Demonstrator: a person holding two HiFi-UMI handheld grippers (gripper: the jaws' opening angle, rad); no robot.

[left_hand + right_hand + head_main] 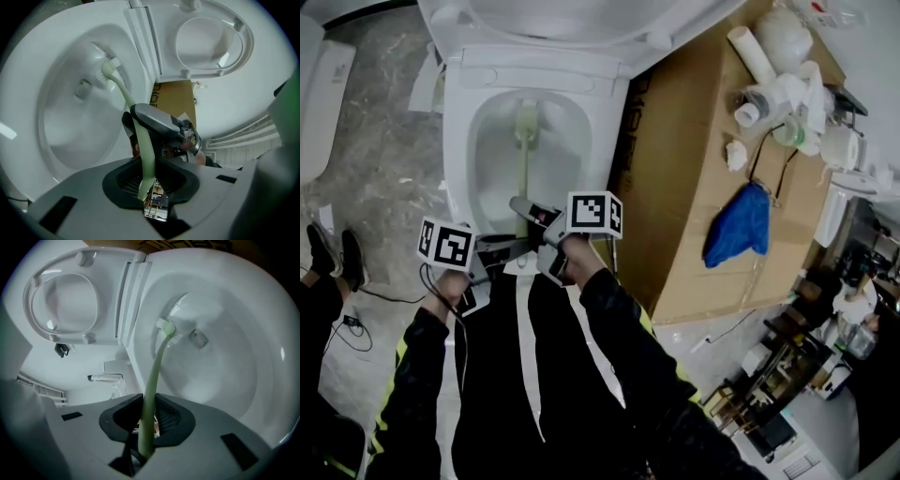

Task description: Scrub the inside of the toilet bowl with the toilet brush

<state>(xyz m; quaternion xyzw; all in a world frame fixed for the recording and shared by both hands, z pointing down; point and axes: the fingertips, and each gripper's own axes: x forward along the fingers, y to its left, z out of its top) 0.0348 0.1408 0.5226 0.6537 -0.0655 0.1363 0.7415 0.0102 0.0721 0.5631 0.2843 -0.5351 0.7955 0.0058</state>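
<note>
Closest to me, the left gripper (147, 182) has its jaws pinched on the tail end of the slim pale-green plastic toilet brush (524, 159). The right gripper (149, 420) is clamped tight on the handle just ahead. That handle looks light and whippy, so two low holds suit it. Its bristle head sits against the far inner wall of the white ceramic toilet bowl (457, 141). The big brown cardboard box (703, 169) hard alongside could crowd wide strokes.

Pale green toilet brush (523, 155) extends into the white toilet bowl (457, 141), its head at the far inner wall.
</note>
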